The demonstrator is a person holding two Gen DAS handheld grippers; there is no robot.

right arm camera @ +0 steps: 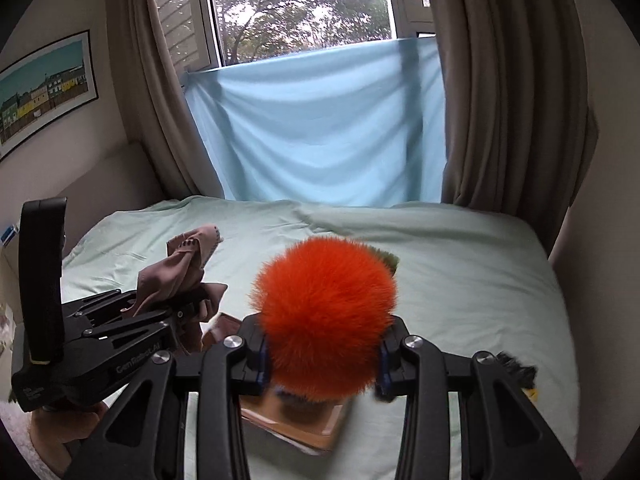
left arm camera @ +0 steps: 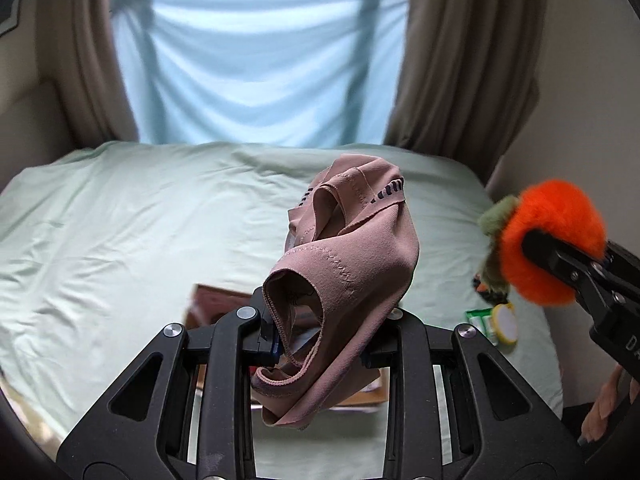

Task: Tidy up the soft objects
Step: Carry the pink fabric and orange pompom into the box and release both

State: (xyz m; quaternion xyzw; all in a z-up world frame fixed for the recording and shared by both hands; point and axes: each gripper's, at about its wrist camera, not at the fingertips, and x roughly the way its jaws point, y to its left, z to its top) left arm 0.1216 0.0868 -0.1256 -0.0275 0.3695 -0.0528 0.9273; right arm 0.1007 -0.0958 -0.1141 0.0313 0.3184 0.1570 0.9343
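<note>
The left gripper (left arm camera: 320,344) is clenched on a dusty-pink garment (left arm camera: 352,264), which bunches up above its fingers and droops below them, hiding most of a wooden box (left arm camera: 208,300) lying on the bed (left arm camera: 120,240). The right gripper (right arm camera: 322,360) is clamped on a fluffy orange plush (right arm camera: 324,316); the fur covers the fingertips, and a green tuft behind it is only partly visible. Both loads hang in the air above the box. Beyond them, near the bed's right edge, lies a small yellow-and-green item (left arm camera: 496,324), blurred and hard to identify. A pale blue sheet (right arm camera: 320,124) hangs across the window.
</note>
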